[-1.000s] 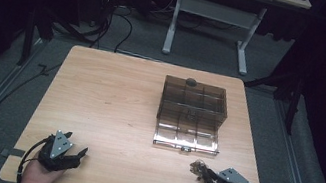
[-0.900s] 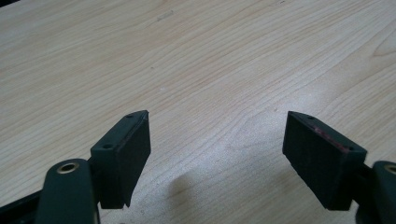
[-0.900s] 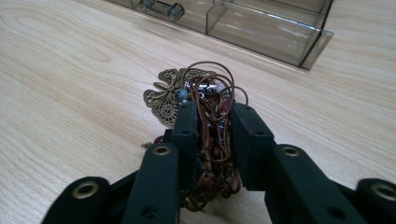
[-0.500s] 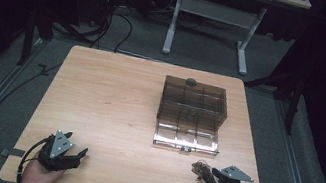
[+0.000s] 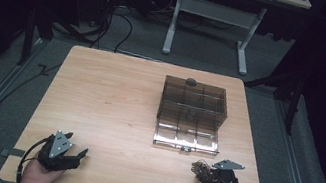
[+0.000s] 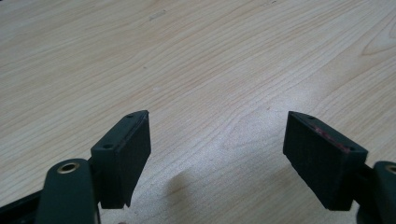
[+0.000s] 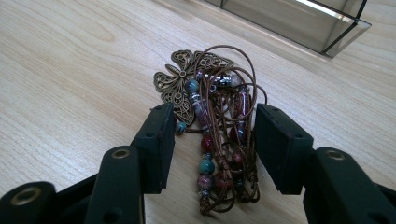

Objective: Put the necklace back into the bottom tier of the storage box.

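Lying between the right tool's [image 7: 210,140] open jaws: necklace [image 7: 212,116].

Light wood counter [image 5: 112,108] with wavy grain lines, square top, standing on a grey floor [image 5: 8,94].

On the far right part of the counter: a see-through brown box [image 5: 191,114] with small compartments inside, lid flipped open and lying flat toward the near edge. A small dark round thing [image 5: 191,82] at the far rim of the box.

Just beside the near edge of the box, at the right corner: a necklace [image 7: 215,126] in a bundle, lying flat on the wood. Brown cord, red and green beads, a brassy butterfly charm [image 7: 180,79].

Left half of the counter bare wood.
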